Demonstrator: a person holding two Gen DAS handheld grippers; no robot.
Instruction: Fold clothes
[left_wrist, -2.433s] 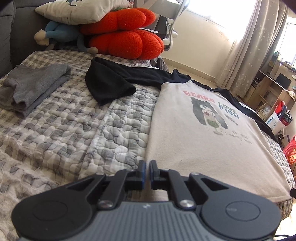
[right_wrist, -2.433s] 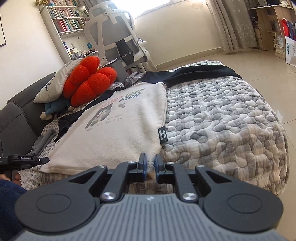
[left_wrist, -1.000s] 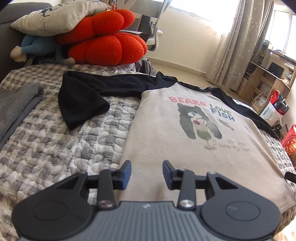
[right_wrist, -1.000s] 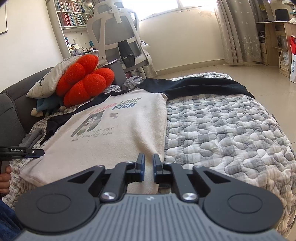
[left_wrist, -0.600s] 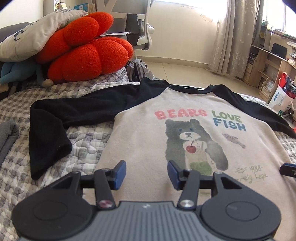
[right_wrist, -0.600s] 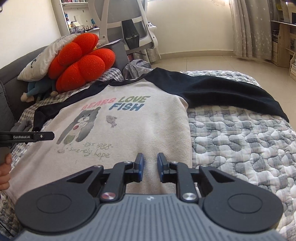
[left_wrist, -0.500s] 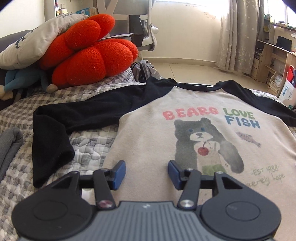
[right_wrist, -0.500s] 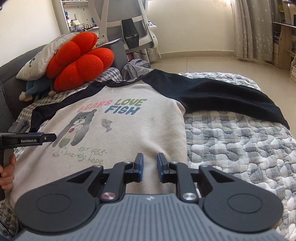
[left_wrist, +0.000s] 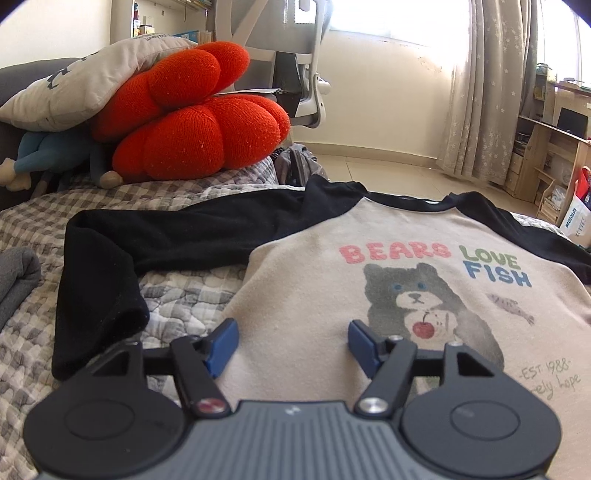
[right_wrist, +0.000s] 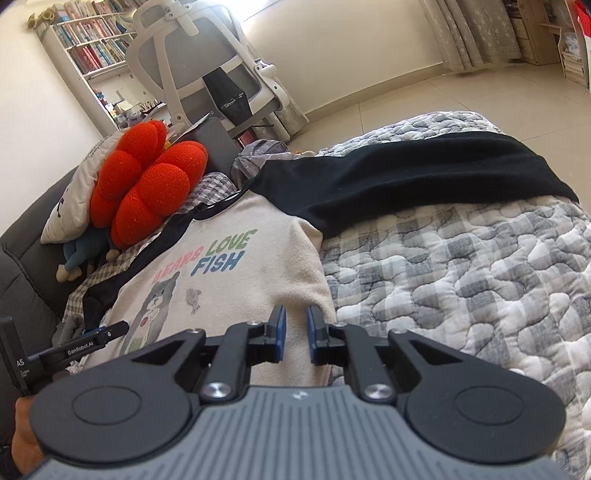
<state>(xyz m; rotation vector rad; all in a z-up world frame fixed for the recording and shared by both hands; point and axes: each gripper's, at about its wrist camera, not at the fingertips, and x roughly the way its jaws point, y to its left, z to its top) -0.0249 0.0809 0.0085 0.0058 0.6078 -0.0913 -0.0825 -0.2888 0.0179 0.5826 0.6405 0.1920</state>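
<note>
A cream shirt (left_wrist: 303, 295) with black sleeves and a bear print reading "BEARS LOVE FISH" lies face up and flat on a grey checked quilt (left_wrist: 33, 332). Its left sleeve (left_wrist: 99, 280) is bent back toward me; its right sleeve (right_wrist: 424, 177) stretches out across the quilt (right_wrist: 480, 288). My left gripper (left_wrist: 293, 341) is wide open and empty, just above the shirt's left side. My right gripper (right_wrist: 296, 332) is slightly open and empty over the shirt's (right_wrist: 280, 258) right edge. The left gripper also shows in the right wrist view (right_wrist: 92, 339).
A red cushion (left_wrist: 195, 122), a grey-white pillow (left_wrist: 74, 85) and a blue plush toy (left_wrist: 37, 155) sit at the bed's far end. Folded grey clothing (left_wrist: 14, 280) lies at the left. An office chair (right_wrist: 207, 70), bookshelves (right_wrist: 96, 44) and a desk (left_wrist: 546, 155) stand beyond.
Both grippers have moved forward from the hem up over the shirt. The left gripper has opened wide; the right has opened a little.
</note>
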